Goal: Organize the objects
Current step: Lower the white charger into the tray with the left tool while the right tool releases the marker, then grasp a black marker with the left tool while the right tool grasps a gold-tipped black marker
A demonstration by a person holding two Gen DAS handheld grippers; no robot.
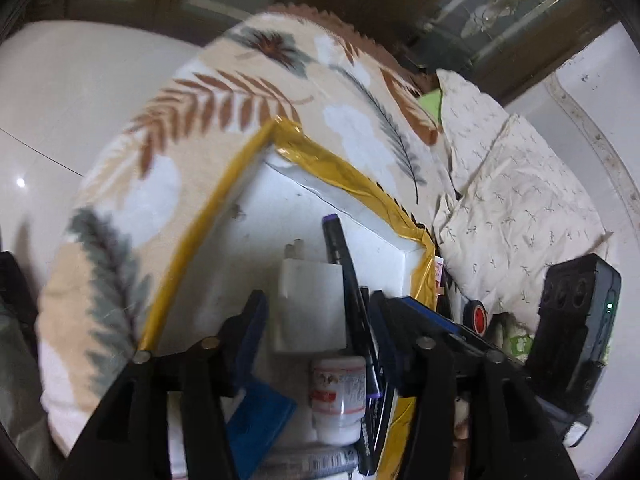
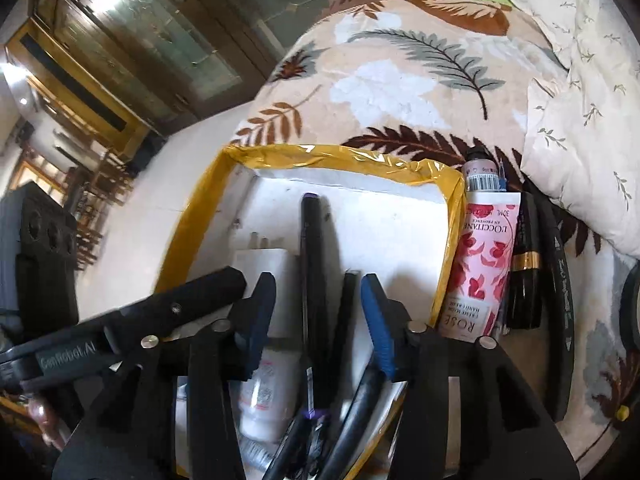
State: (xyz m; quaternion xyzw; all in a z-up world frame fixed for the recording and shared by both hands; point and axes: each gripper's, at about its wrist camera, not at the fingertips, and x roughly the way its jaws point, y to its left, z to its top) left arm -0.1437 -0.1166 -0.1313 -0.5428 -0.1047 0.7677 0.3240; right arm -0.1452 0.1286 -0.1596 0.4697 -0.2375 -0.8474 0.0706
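A white foam box (image 1: 256, 184) (image 2: 188, 248) edged with yellow tape lies on a leaf-print bedspread. Inside it are a white charger plug (image 1: 310, 308), a long black pen (image 1: 344, 264) (image 2: 312, 264), a small white bottle (image 1: 340, 396) (image 2: 264, 396) and several other dark pens. My left gripper (image 1: 318, 312) is open above the box contents, its fingers either side of the charger and pen. My right gripper (image 2: 318, 300) is open over the box, with pens between its fingers. A pink L'Occitane tube (image 2: 480, 264) and dark cosmetics (image 2: 528, 264) lie right of the box.
A cream patterned pillow (image 1: 516, 216) (image 2: 580, 120) lies to the right. The other gripper's black body (image 1: 572, 320) (image 2: 44, 264) shows in each view. A red-centred tape roll (image 1: 478, 316) sits beside the box. Dark glass-door cabinets (image 2: 140, 52) stand beyond the white floor.
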